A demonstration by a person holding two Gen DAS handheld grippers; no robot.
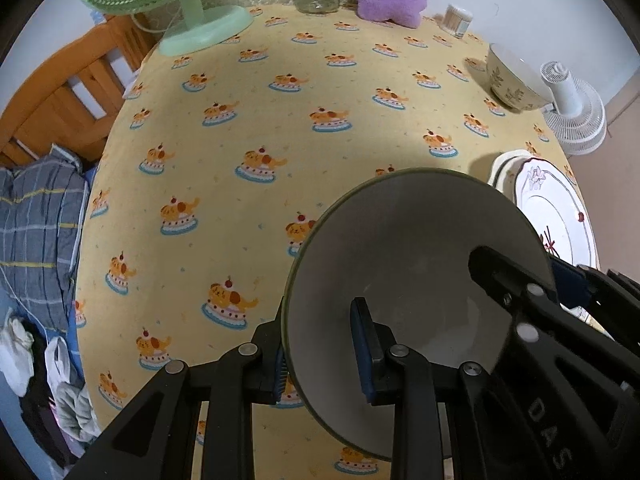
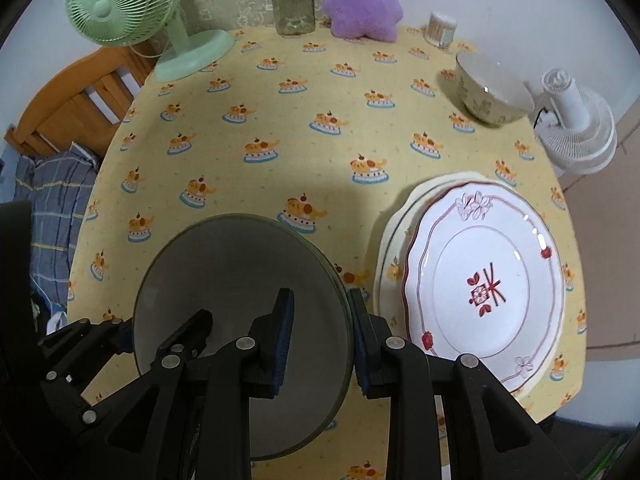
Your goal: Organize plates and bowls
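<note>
Bowl [image 1: 408, 264]: grey inside, dark green rim, held tilted above the near part of the table, between the two grippers; sits just left of the plate stack.
Left gripper [image 1: 324, 356]: clamped on the bowl's left rim, one blue pad [image 1: 362, 344] inside the bowl, the other outside against the wall.
Right gripper [image 2: 320, 344]: clamped on the bowl's right rim, one pad inside, one outside; same rim seen near the plates.
Grip state: both claws narrow, closed on the bowl's wall, nothing else between the fingers.
Plate stack [image 2: 484, 276]: near right of the table; white plate with red ornament and scalloped edge on top, cream plate [image 2: 390, 248] under it, showing at the left edge.
Patterned bowl [image 2: 490, 94]: far right, upright, leaf print outside, white inside, well apart from the held bowl.
Table [image 2: 280, 92]: covered in yellow cloth printed with dogs on cakes.
Green fan [image 2: 124, 4]: far left corner.
Glass jar [image 2: 292, 2]: far edge, middle, with lid.
Purple cushion [image 2: 360, 0]: far edge, just right of the jar.
Small container [image 2: 442, 28]: far right, beyond the patterned bowl.
White fan [image 2: 576, 128]: off the table's right edge.
</note>
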